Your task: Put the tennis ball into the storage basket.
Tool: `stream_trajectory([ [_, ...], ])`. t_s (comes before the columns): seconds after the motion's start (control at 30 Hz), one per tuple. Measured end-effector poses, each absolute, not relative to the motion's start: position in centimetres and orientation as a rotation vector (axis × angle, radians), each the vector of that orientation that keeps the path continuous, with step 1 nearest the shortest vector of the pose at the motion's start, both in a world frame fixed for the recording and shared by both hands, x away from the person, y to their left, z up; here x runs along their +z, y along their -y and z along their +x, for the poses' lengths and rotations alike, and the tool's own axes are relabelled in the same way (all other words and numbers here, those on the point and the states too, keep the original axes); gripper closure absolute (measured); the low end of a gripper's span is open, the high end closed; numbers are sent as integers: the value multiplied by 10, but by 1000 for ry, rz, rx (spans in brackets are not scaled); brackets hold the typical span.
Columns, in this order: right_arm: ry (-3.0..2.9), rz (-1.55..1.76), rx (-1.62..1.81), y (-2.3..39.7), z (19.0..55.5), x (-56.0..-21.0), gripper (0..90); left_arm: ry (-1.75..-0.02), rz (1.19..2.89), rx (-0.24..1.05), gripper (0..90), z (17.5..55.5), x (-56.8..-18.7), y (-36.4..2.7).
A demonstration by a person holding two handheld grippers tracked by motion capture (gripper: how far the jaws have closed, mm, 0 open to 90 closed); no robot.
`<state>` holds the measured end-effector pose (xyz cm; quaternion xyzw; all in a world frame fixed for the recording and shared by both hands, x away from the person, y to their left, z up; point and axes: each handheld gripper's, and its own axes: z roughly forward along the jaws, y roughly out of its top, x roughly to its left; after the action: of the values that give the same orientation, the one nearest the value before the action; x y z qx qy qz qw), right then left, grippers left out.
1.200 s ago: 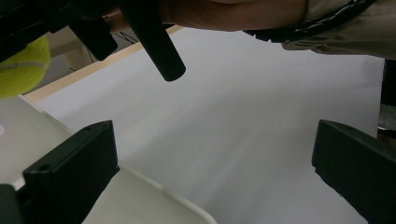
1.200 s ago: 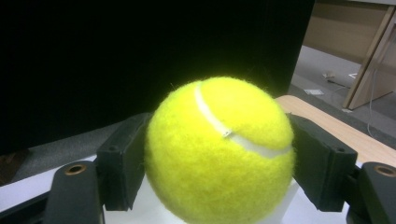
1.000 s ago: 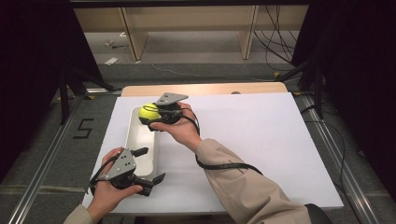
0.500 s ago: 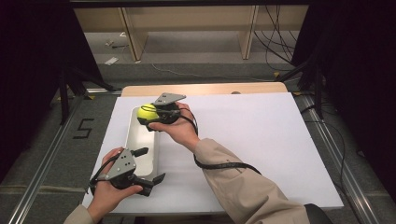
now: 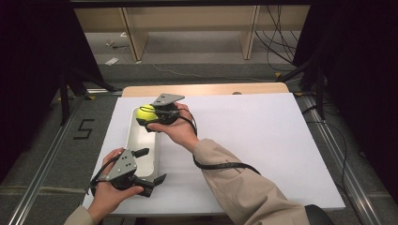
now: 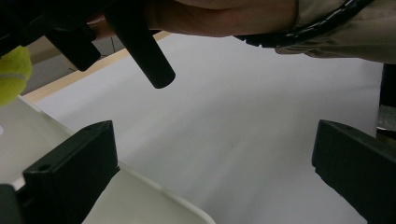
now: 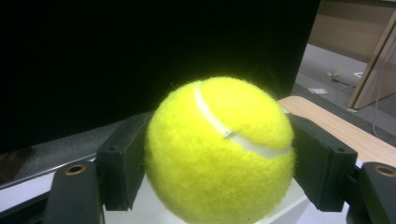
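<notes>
**Tennis ball clamped over the far end of the tray**

From the high view, my right gripper [image 5: 149, 118] has its jaws clenched on a yellow tennis ball [image 5: 145, 113], which I hold above the far end of the long white tray [image 5: 133, 136]. The tray lies lengthwise near the left edge of the white table top [image 5: 263, 140]. My right hand [image 5: 176, 129] reaches across from the right, and the gripper's black cable [image 5: 220, 165] loops over my beige sleeve [image 5: 244, 187]. My left gripper [image 5: 148, 165] sits at the near end of the tray, jaws spread with nothing between them, one reaching over the tray's rim and the other over the near corner. My left hand [image 5: 110, 192] is wrapped around its body.

In the left gripper view, my two black jaws stand wide apart and hold nothing. The white tray [image 6: 28, 135] shows at lower left, the table top beyond it, and an edge of the ball [image 6: 11, 74] at the far left. My right forearm [image 6: 224, 16] crosses the top.

In the right gripper view, the tennis ball [image 7: 219, 154] is pressed between both black jaw pads, its white seam curving across the top. A bit of the white tray [image 7: 294, 205] shows just beneath it.
</notes>
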<state>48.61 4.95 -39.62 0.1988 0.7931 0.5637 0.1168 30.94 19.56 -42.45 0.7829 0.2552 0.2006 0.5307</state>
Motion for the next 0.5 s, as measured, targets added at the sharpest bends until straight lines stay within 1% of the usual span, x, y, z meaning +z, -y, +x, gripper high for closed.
stream_trajectory([
  [0.5,-2329,578,1649,-55,486,-395,274,-608,1868,479,0,309,-424,-196],
])
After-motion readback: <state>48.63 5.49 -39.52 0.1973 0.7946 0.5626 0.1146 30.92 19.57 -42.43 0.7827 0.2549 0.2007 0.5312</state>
